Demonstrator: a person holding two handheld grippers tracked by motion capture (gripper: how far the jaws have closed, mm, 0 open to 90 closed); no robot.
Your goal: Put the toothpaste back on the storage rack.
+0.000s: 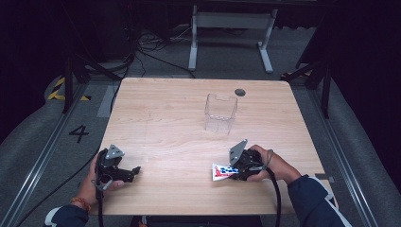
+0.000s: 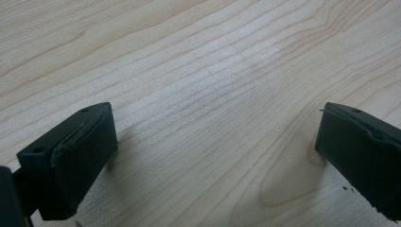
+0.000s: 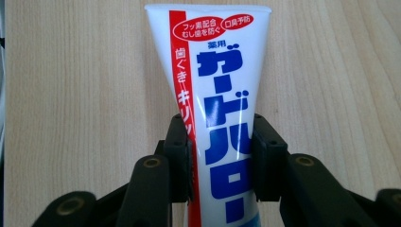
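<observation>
Right gripper view has my right gripper (image 3: 222,161) clamped on the tube (image 3: 220,109): both pads press its sides partway along the body, and the flat crimped end points away from the camera. I judge the hold is taken across the narrow width so that the soft tube cannot slip or fold when lifted. The tube lies flat on the table (image 3: 71,94), label up.

Left gripper view finds my left gripper (image 2: 215,151) with jaws standing wide apart and bare wood (image 2: 203,85) between them; nothing is held. I judge it is parked, kept out of the working hand's path.

High view places the left gripper (image 1: 135,171) near the table's near left corner, the hand (image 1: 94,182) low and the jaws pointing level toward the middle. The right gripper (image 1: 229,173) sits near the near edge, right of centre, the right hand (image 1: 265,165) wrapped round its body, forearm coming in from the near right corner, jaws pointing left. The tube (image 1: 221,172) juts out leftward from them, on the wood. Farther off, toward the far edge, a clear bin (image 1: 220,113) stands upright and open-topped, well apart from the tube; I take it as the likely destination.
</observation>
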